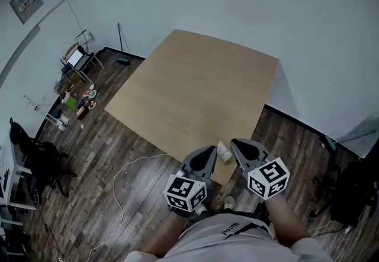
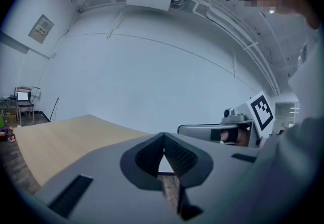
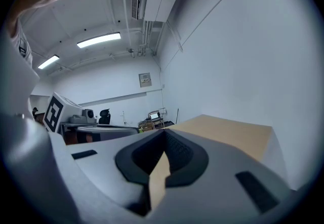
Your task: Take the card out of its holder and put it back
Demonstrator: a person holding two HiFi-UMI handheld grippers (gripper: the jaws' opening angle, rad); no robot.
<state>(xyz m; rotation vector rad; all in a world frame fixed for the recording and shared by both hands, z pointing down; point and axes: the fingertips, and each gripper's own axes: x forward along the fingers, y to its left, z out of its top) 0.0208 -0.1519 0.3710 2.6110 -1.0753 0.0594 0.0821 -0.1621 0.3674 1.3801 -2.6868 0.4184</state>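
A small pale card in its holder [image 1: 224, 152] lies at the near edge of the wooden table [image 1: 195, 89], between the two gripper tips. My left gripper [image 1: 211, 150] hovers just left of it, tilted upward, and its jaws meet at the tip with nothing between them [image 2: 163, 139]. My right gripper [image 1: 234, 143] is just right of the holder, also shut and empty [image 3: 164, 138]. Neither gripper view shows the card or holder. The left gripper view shows the right gripper's marker cube [image 2: 261, 108].
The table stands on a dark plank floor [image 1: 136, 154] with a white cable [image 1: 118, 196] trailing across it. A chair [image 1: 35, 160] and clutter [image 1: 77, 98] are at the left, a broom [image 1: 121, 48] is by the wall, and dark bags [image 1: 355, 190] are at the right.
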